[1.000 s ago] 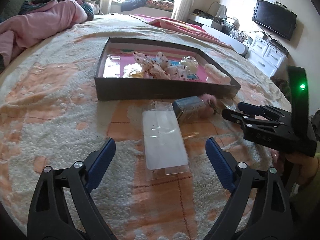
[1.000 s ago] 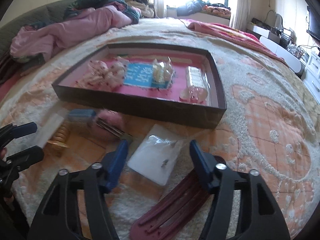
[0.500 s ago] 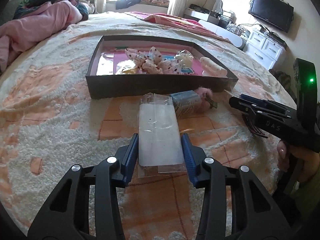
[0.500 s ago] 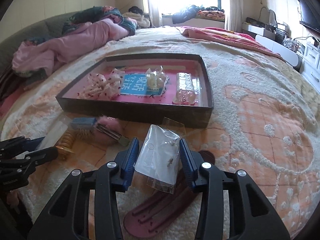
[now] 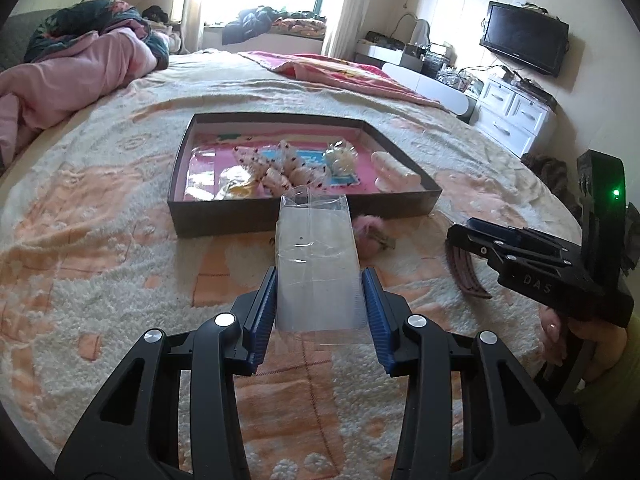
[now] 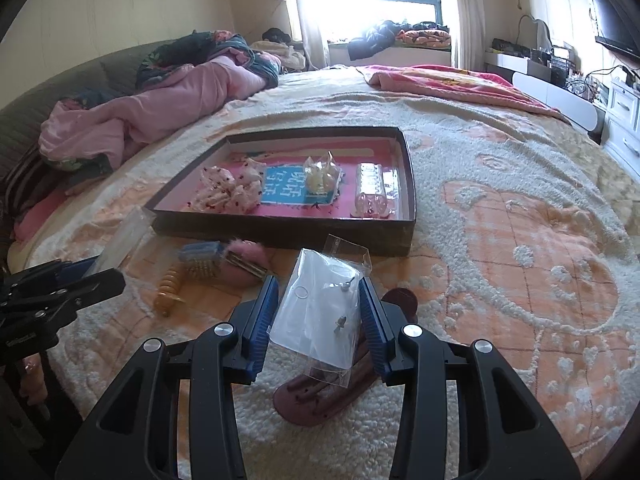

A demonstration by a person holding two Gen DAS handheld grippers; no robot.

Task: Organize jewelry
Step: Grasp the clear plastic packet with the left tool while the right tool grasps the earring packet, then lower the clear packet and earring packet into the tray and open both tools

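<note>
Packet lengthwise toward tray

Looking into a home bedroom: fleecy bedspread covering a wide bed, pink quilt bunching at its far-left edge, wall television hanging over white drawers.

I see matt black plastic on my left tongs, with ribbed blue pads and shiny metal screw heads. They press a clear, glossy plastic packet with a frosted white card inside. My right tongs, the same plastic, press a crinkled transparent bag holding small metal earrings. The bedspread looks like nubbly, rough cloth. The tray seems matt dark cardboard with a glossy pink floor. A fluffy pink clip lies beside it.
</note>
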